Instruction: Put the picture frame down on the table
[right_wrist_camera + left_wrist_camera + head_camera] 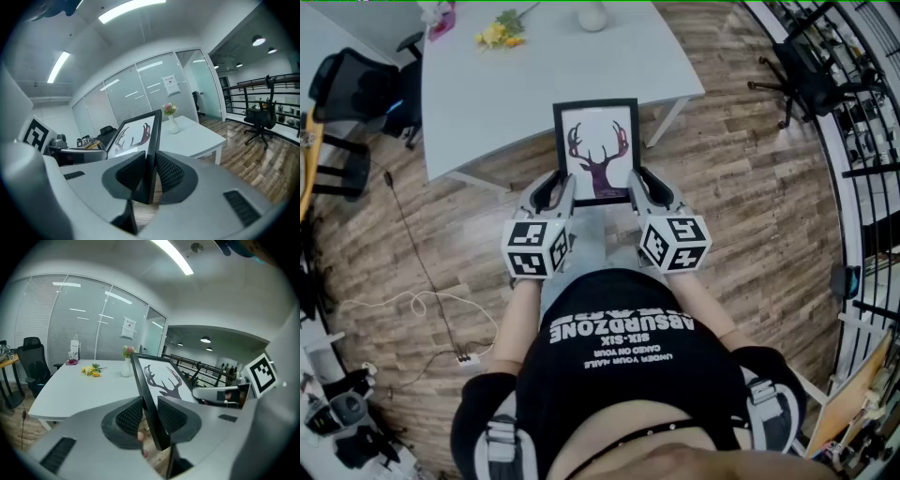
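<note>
Both grippers are clamped on the black-rimmed picture frame (598, 150) with a purple deer print — the left gripper (560, 190) on its left rail, the right gripper (642, 190) on its right. It hangs at the near edge of the pale grey table (487, 94), partly over the wooden floor (750, 206). Each hold is a thin pinch; loosening one side early could, I judge, let it swing or drop short. The pair point forward side by side, tipped slightly down.
</note>
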The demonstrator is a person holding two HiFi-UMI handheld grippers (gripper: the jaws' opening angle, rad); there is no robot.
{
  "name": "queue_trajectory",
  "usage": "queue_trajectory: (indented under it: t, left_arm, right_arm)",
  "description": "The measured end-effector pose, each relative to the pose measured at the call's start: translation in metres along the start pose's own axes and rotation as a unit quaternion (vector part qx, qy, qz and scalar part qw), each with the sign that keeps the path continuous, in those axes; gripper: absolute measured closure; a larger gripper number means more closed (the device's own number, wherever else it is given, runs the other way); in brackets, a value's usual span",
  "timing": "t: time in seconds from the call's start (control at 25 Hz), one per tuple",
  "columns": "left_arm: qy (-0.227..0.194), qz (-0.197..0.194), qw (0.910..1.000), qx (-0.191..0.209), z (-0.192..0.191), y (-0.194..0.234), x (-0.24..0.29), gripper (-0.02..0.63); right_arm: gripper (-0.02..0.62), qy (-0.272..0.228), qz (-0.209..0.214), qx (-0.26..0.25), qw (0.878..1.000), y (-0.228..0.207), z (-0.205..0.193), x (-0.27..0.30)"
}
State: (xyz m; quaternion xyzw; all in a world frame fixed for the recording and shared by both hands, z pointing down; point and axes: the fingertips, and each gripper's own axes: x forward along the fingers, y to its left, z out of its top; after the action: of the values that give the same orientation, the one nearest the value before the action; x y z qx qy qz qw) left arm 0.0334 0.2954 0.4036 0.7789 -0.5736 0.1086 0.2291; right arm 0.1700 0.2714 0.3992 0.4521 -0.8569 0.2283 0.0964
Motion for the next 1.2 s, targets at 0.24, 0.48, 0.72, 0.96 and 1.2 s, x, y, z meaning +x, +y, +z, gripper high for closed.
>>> queue_trajectory:
  t: [0.24,0.48,0.72,0.96,1.2]
  left_arm:
    - [0.000,-0.004,1.0000,0.003,0.001,-0.006,0.015,0.496]
    - [-0.002,-0.011,0.9999,0.004,0.002,0.005,0.032,0.497]
    - [-0.002,-0.021,0.9997,0.011,0.035,0.015,0.076,0.497]
    - [-0.010,-0.024,0.9996,0.014,0.073,0.047,0.118,0.497]
    - [-0.005,-0.024,0.9997,0.004,0.103,0.091,0.171,0.497]
  right_arm:
    - [0.509,-0.009,-0.012,0.012,1.000,-0.016,0.001,0.003]
    - [0.509,-0.017,-0.020,0.017,1.000,-0.022,-0.001,0.020]
    - [0.508,-0.023,-0.028,0.018,0.999,-0.046,0.029,0.053]
    - [0.508,-0.034,-0.028,0.013,0.999,-0.056,0.064,0.106]
    - [0.508,-0.025,-0.029,0.010,0.999,-0.071,0.094,0.175]
